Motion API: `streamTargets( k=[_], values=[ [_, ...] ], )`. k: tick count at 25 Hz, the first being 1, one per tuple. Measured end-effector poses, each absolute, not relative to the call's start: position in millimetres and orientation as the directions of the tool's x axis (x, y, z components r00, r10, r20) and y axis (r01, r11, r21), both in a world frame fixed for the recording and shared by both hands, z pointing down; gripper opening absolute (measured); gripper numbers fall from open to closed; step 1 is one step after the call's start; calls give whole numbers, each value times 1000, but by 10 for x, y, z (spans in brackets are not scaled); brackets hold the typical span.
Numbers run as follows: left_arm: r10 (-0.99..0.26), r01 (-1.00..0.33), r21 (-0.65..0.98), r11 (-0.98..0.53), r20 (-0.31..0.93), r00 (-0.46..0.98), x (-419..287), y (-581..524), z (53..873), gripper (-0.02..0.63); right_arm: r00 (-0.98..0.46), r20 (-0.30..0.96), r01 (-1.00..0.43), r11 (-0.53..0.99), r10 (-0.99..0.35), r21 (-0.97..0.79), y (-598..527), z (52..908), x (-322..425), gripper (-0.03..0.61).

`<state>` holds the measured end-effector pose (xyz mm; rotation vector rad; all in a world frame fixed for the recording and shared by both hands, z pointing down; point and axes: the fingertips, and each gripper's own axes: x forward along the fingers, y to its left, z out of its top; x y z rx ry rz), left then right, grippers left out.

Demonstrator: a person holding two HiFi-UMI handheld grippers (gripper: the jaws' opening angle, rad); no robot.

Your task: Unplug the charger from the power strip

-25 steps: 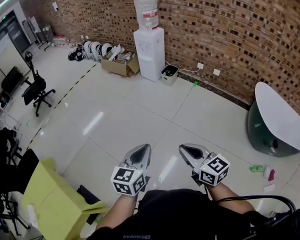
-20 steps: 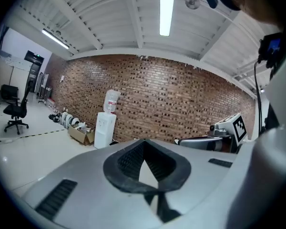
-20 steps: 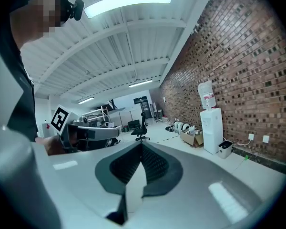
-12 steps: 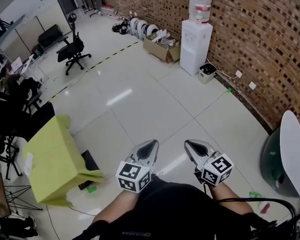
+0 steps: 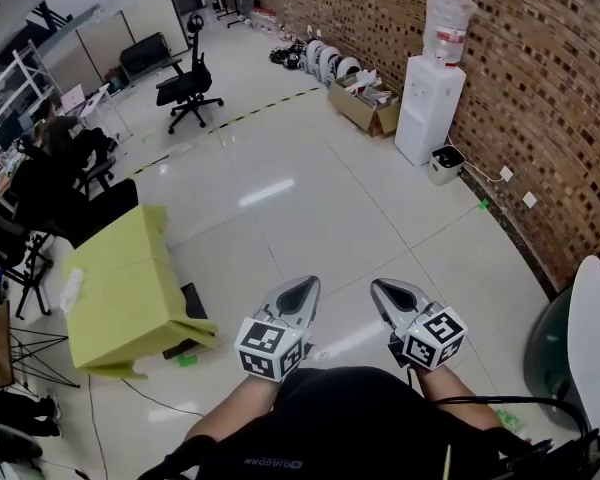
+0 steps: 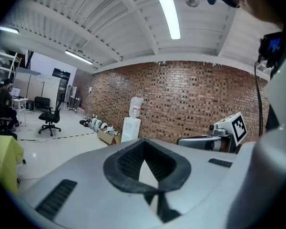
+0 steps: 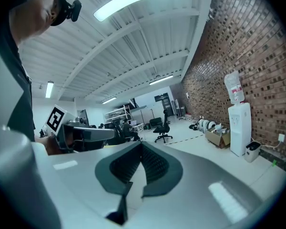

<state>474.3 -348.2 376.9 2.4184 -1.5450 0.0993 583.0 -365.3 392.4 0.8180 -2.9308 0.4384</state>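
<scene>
left gripper (image 5: pixel 298 293): jaws together, empty, well short of water dispenser (image 5: pixel 425 108) | right gripper (image 5: pixel 388 293): jaws together, empty, nearer dispenser | charger, power strip: in no view | progress: 0 steps done; to do: find strip, grip charger, pull it out

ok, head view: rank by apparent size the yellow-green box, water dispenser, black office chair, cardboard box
1. yellow-green box, largest, but also nearest the camera.
2. water dispenser.
3. black office chair, close to the dispenser, so that pair is unsure.
4. cardboard box, smallest.
</scene>
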Motion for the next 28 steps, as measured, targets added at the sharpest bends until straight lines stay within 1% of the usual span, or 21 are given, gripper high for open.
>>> streamTargets(
  k=[5, 10, 17, 28],
  values=[
    [-915, -923, 201, -327, 176, 363, 4435, -3184, 3742, 5, -881, 149, -473, 846, -449, -247, -3392, 3950, 5581, 3],
    [-927, -936, 226, -271, 201, 317, 4129, -2749, 3841, 3, -891, 171, -453, 849, -421, -272, -3063, 3998, 5318, 3],
    [-950, -951, 246, -189, 201, 240, 3695, -2174, 3864, 5, -915, 199, -396, 874, -350, -284, -2512, 4064, 4916, 3],
    [-966, -960, 258, -107, 201, 162, 3253, -1385, 3885, 5, -934, 215, -338, 900, -285, -275, -1799, 4074, 4506, 3]
  ],
)
